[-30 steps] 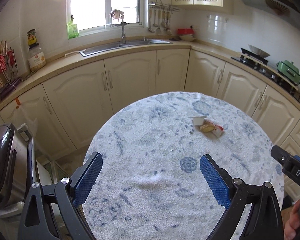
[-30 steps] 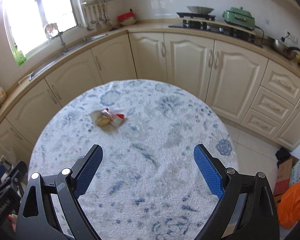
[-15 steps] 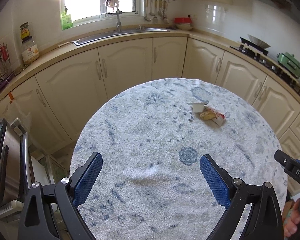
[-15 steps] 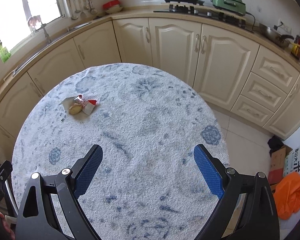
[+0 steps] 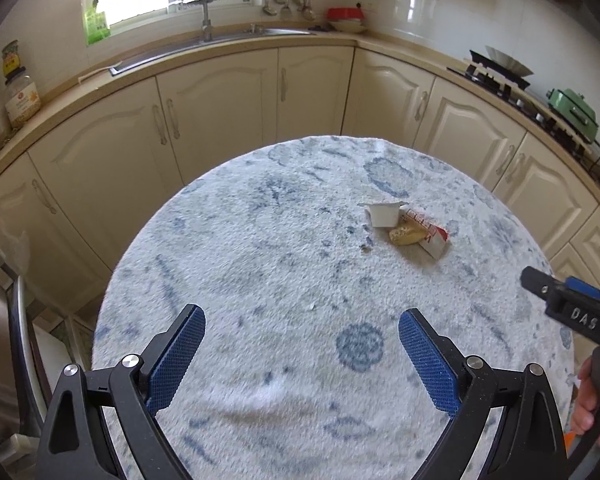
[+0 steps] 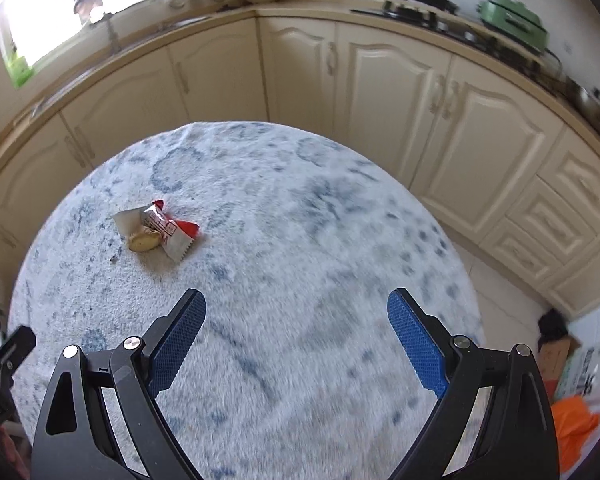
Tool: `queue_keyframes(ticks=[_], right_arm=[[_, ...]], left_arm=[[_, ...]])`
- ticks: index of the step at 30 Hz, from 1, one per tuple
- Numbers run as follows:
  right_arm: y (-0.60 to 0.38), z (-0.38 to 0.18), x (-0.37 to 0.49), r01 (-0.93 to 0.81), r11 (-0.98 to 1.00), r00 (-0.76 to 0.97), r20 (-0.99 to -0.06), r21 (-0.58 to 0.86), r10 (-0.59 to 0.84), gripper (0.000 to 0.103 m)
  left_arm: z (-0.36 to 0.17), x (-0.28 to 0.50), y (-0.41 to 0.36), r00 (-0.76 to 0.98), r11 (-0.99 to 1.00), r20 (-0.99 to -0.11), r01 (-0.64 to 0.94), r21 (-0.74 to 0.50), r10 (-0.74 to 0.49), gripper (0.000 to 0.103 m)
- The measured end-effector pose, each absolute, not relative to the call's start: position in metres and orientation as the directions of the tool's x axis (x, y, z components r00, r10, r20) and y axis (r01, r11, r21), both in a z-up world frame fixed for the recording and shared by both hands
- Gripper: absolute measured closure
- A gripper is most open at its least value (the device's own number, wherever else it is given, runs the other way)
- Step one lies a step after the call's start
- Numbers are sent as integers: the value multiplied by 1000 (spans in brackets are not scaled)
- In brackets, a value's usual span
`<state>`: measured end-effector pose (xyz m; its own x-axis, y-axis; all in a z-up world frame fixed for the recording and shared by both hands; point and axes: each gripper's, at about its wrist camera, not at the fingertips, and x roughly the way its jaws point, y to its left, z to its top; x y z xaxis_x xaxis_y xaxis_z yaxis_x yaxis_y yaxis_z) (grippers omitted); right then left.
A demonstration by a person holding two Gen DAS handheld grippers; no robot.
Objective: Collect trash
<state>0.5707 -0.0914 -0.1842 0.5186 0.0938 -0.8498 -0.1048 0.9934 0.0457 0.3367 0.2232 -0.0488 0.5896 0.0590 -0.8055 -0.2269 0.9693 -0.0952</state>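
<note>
A small heap of trash lies on the round table with the blue-patterned white cloth [image 5: 260, 240]: a white plastic cup [image 5: 383, 213], a piece of biscuit [image 5: 406, 233] and a red-and-white wrapper [image 5: 430, 236]. A few crumbs [image 5: 366, 246] lie beside it. In the right wrist view the wrapper [image 6: 172, 232] and biscuit [image 6: 144, 241] lie far left on the cloth [image 6: 300, 240]. My left gripper [image 5: 302, 330] hangs open over the near cloth, well short of the trash. Wide open and holding nothing, my right gripper [image 6: 296, 316] is to the right of the heap.
Cream cabinets [image 5: 220, 112] curve round behind the table, with a sink [image 5: 220, 38] under the window and a stove [image 5: 500, 74] at right. A metal appliance [image 5: 16, 320] stands left of the table. An orange bag [image 6: 576, 428] and boxes [image 6: 556, 356] lie on the floor at right.
Both grippers have come lower and tilted further down toward the table. The trash now sits nearer in both views. Both jaws have stayed open.
</note>
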Motion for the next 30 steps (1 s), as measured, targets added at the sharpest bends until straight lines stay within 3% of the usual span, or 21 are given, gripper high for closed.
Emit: queue_keyframes(ticks=[4,7,17,22,23,30], right_arm=[[-73,-193,592,-154,988,511,-855,12,90,9],[-66,-199,605,-178,984,495,-863,14,102,9],[-68,-223,616,-192,979,442,-885,71,150,9],[-66,-230,615,-211,974,426,-889,85,170,9],[-66,-230,616,-212,973,423,-889,89,173,9],[-65,-227,616,-212,974,432,-887,76,163,9]], left_arm=[[-62,383,225,553,972,-833,-191,-137,-9,13],[-75,421,224,503,977,-864,-169,-130,-28,26],[-114,505,220,451,954,-869,-109,-280,-203,30],[-124,526,225,491,950,-846,-104,-295,-209,53],[-126,528,227,496,951,-845,-110,-288,-198,65],[-128,515,235,478,947,-847,-85,-309,-233,65]])
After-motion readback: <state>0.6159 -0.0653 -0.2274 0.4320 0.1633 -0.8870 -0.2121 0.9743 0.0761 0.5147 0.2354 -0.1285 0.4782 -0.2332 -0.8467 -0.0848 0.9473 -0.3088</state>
